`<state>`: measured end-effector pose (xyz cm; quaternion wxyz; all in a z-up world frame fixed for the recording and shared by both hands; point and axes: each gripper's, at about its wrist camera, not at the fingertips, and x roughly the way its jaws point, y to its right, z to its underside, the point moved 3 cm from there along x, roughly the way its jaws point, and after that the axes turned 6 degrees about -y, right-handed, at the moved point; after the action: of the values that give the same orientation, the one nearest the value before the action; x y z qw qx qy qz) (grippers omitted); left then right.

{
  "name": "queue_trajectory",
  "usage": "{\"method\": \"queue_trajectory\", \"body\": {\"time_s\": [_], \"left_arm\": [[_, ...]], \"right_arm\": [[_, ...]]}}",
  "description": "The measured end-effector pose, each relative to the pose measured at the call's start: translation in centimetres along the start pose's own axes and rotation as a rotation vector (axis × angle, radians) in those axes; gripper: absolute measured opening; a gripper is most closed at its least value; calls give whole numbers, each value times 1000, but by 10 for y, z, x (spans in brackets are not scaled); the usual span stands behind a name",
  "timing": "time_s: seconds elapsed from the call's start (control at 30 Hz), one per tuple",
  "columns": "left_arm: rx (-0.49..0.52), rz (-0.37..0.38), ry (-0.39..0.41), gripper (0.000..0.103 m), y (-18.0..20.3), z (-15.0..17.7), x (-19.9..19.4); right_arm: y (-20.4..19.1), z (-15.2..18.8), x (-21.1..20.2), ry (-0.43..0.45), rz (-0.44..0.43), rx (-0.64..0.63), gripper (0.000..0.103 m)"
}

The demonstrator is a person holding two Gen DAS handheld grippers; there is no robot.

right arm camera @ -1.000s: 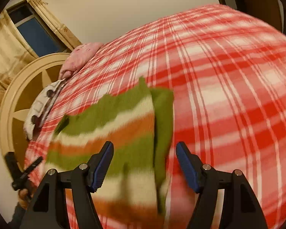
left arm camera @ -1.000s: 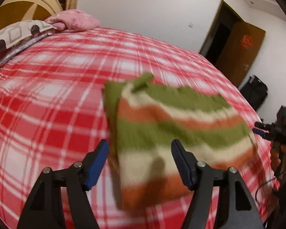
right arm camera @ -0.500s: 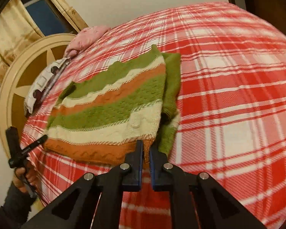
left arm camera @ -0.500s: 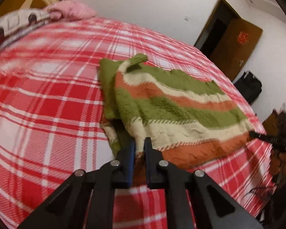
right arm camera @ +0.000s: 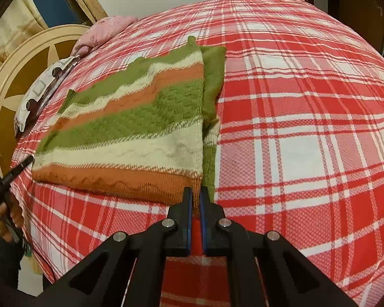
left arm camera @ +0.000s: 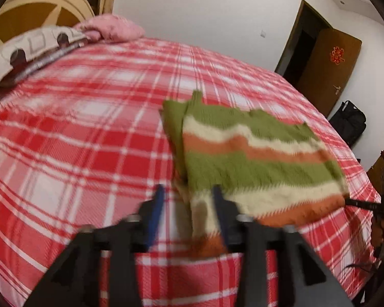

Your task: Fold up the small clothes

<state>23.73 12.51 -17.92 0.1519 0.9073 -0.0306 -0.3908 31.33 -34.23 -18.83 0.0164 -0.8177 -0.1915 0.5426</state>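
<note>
The sweater (left arm camera: 258,163) hem is being released by the left tool (left arm camera: 187,202), now parted; the right tool (right arm camera: 196,199) is being kept clamped on its corner near the bed (right arm camera: 307,138) edge.

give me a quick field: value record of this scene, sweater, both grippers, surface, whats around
garment: striped sweater, green, cream and orange, lying flat
fold state: a sleeve tucked under along one side
surface: red plaid bedspread
left hand-held gripper: jaws apart, over the sweater's hem corner, blurred
right hand-held gripper: jaws shut on the hem corner
nearby: pillows at the headboard, brown door, black bag
</note>
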Motion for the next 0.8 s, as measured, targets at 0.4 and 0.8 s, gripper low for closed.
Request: {"method": "queue_trajectory", "body": {"time_s": [0.4,0.8], "left_arm": [[140,-107,-36,68,33,8,22],[172,-147,-115,75,38,34,34]], "right_arm": [[-24,-11,-43,196,86,-31,14],[-90,-31,23,82,28,-207,70]]}}
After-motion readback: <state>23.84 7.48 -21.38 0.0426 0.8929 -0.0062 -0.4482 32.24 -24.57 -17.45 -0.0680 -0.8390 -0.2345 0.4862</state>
